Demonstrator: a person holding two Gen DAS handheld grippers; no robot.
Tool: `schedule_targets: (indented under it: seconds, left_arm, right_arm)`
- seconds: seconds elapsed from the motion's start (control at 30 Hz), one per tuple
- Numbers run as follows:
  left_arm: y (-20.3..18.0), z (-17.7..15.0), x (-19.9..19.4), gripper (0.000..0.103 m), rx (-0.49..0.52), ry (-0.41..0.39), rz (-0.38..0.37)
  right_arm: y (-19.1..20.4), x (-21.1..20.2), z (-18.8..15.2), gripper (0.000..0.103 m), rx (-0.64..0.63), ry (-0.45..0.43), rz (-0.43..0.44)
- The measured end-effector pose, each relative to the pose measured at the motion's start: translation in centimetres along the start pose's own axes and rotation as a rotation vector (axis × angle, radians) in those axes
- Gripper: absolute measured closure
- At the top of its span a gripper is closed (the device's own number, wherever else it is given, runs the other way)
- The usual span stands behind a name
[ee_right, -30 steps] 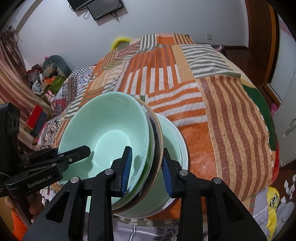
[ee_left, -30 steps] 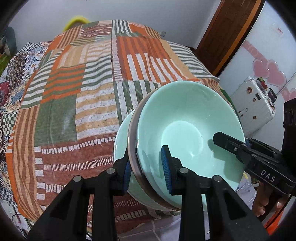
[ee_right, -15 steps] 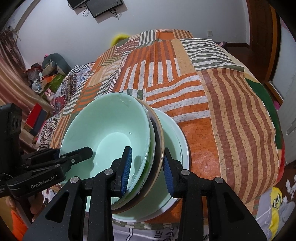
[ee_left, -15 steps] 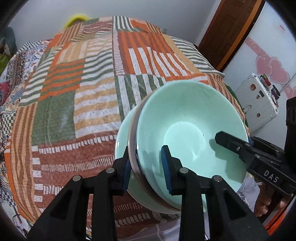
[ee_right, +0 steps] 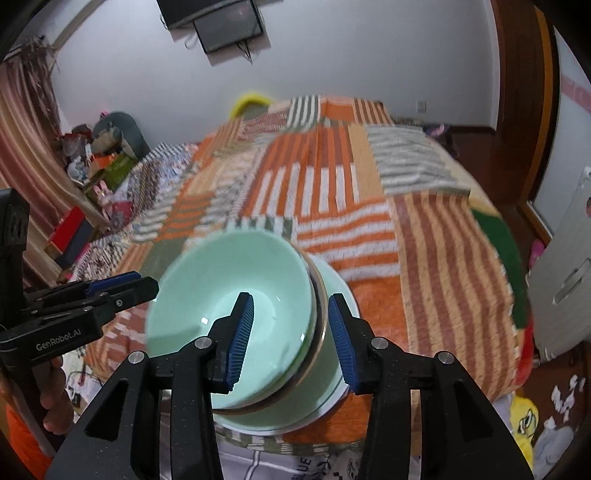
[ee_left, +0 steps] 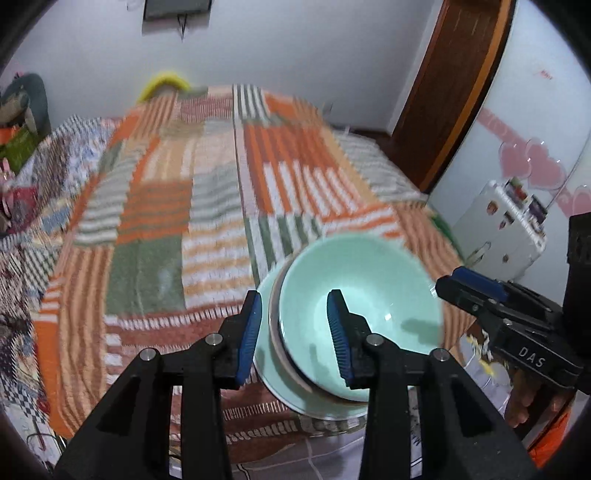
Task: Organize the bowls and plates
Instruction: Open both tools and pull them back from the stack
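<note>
Left claw (ee_left: 291, 328): my jaws are opening; the pads stand clear of the stack's rims, one pad outside, one over the top bowl's inside, nothing pinched
Right claw (ee_right: 291, 336): my jaws are opening too; one pad hangs over the bowl's hollow, the other outside the rims, no pad pressing
Stack: top mint-green bowl (ee_left: 360, 295) sits in a darker-rimmed bowl (ee_right: 320, 314), both on a pale green plate (ee_left: 264, 354) with a white edge
Stack place: near edge of the bed, on the striped patchwork blanket (ee_left: 207, 206), between my two claws
Writing, left view: "DAS" in white on the side of my right claw's body (ee_left: 532, 360)
Writing, right view: "GenRobot.AI" on my left claw's body (ee_right: 59, 341); "BLUE" on the white cloth (ee_right: 306, 465) at the bed's front edge, remaining print cut off
Hard to make out: blanket and bowl rims smeared by motion blur; how many bowls lie under the top one I cannot tell
Cut off: fingers of my hands (ee_left: 517, 410) show only below the claw bodies
Background: stickers on a white case (ee_left: 506, 229), too small to read; wall screen (ee_right: 229, 26) dark
</note>
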State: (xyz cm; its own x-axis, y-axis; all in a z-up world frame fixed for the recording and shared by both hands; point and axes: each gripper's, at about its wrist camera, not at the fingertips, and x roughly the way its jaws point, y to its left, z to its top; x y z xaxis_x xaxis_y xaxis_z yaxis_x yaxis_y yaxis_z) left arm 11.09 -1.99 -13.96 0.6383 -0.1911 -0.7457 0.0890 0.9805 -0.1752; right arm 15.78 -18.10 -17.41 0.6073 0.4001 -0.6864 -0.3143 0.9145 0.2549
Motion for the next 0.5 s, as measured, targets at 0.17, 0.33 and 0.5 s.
schedule_targets:
  seconds: [0.17,0.33,0.5]
  left_arm:
    - [-1.3,0.9,-5.2,0.061,0.036,-0.149,0.006]
    - [-2.2,1.0,-9.9,0.054,0.043,-0.273,-0.003]
    - [-2.7,0.7,-13.5,0.038,0.055,-0.392,0.015]
  right_arm:
    - [1.5,-3.4,1.2,0.064,-0.042,-0.097,0.01]
    - [2.9,-6.7,2.1,0.06,-0.073,-0.199,0.024]
    - [4.2,-10.0,2.2,0.052,-0.111,-0.306,0.046]
